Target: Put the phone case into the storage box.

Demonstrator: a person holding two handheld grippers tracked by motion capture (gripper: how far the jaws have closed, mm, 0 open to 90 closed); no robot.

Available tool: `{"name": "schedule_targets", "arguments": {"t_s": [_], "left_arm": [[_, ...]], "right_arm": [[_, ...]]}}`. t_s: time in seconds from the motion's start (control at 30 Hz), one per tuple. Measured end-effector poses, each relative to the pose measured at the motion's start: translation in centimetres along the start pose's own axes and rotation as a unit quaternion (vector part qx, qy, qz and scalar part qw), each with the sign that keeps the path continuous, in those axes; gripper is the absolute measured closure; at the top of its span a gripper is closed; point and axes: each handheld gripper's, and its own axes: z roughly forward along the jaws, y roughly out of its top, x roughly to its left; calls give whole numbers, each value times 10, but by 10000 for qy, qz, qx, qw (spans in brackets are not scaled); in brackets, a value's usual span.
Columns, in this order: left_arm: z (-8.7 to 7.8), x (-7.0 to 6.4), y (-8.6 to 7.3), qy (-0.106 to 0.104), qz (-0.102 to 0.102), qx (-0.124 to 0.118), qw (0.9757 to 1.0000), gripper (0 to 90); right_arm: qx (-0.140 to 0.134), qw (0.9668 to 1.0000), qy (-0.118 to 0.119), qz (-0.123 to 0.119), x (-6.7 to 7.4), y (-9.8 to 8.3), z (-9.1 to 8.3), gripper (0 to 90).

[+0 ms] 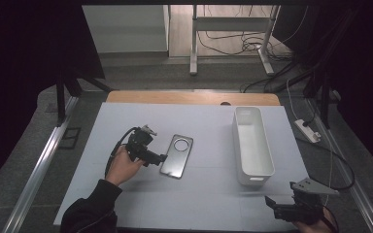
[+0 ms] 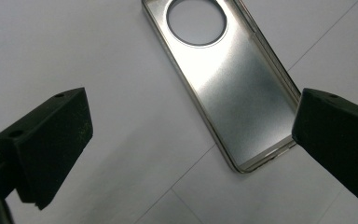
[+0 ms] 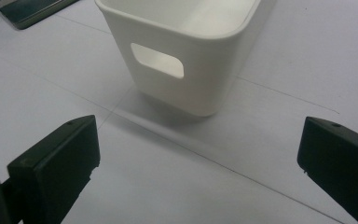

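A clear phone case [image 1: 176, 156] with a round camera hole lies flat on the white table mat, left of centre. My left gripper [image 1: 161, 159] hovers at the case's left edge, open; in the left gripper view the case [image 2: 235, 88] lies between and beyond the two spread jaws, untouched. A long white plastic bin [image 1: 252, 144] stands to the right of the case, empty. My right gripper [image 1: 271, 203] is low at the front right corner of the mat, open, and its view looks at the bin's near end [image 3: 191, 60] with a handle slot [image 3: 157, 59].
The white mat [image 1: 209, 194] covers a wooden table whose far edge [image 1: 189, 97] shows. A power strip [image 1: 307, 130] and cables lie on the floor to the right. A metal desk frame [image 1: 233, 43] stands beyond the table. A corner of the case [image 3: 30, 10] shows in the right gripper view.
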Motion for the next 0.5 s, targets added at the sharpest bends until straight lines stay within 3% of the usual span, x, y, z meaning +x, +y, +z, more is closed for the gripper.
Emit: {"name": "schedule_targets", "arguments": {"t_s": [0.5], "left_arm": [[20,-3,11,31,24,174,9998,0]], "right_arm": [[-1,10000,9,-7,0,0,0,0]]}}
